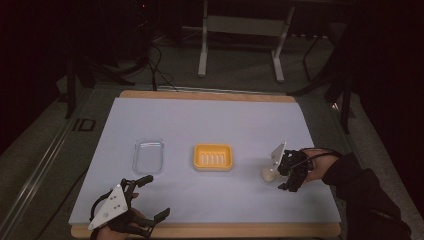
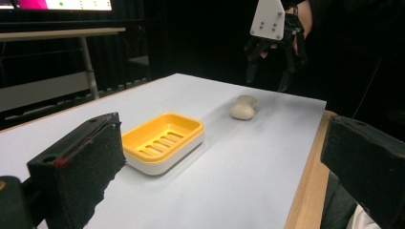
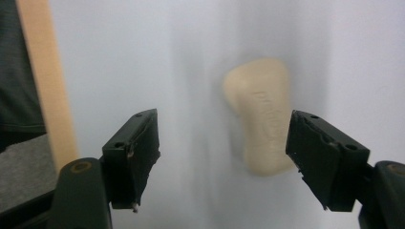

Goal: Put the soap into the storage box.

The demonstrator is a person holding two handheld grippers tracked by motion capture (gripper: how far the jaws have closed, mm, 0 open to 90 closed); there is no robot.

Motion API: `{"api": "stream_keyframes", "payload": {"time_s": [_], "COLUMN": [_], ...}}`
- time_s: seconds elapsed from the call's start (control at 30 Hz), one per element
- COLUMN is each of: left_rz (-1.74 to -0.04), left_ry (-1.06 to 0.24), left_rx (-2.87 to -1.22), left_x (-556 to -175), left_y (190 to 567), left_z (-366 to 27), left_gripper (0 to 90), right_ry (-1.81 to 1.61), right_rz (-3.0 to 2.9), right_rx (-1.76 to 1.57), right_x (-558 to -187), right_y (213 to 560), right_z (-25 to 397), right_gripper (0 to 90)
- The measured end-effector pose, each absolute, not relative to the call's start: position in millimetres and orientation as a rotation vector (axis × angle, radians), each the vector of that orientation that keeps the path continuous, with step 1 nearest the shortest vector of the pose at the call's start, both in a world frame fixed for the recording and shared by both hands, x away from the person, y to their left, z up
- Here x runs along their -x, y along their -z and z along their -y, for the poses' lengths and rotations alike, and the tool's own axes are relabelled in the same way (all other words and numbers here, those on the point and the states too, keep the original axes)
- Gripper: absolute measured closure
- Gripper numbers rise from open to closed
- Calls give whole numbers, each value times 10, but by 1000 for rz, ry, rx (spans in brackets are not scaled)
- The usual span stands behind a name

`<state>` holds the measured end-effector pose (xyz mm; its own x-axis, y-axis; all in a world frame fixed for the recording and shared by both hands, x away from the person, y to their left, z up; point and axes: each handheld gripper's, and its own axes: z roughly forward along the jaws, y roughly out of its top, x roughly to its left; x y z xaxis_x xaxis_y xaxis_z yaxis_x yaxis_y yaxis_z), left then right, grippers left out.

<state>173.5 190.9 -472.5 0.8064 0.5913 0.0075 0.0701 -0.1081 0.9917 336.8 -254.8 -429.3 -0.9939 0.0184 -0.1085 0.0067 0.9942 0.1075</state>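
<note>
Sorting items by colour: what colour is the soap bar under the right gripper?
Pale cream; the soap bar shows best in the right gripper view.

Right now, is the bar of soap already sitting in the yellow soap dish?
No, the bar of soap lies on the white table cover, apart from the yellow soap dish, whose ribbed tray is bare.

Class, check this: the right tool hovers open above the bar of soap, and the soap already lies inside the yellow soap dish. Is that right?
Not quite. The right tool does hover open above the soap, but the soap lies on the white table cover, apart from the yellow soap dish. The high view shows it.
</note>
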Motion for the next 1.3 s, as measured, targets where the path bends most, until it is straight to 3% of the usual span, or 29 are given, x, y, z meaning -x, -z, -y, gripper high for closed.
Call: {"api": "stream_keyframes", "payload": {"time_s": [0.83,1.3], "left_rz": [-550,-561], "left_ry": [-493,-493], "left_rx": [-1636,-1635], "left_x": [-1721,-1734], "left_y": [4743,4755], "left_z": [-1931,-1935], "left_gripper": [11,11], "right_ry": [-159,-99], "right_rz": [-3030,-3062], "right_rx": [39,59], "right_x": [-3713,-3809], "right_y": [4710,4940], "right_z": [2553,2573], "right_gripper": [317,416]}}
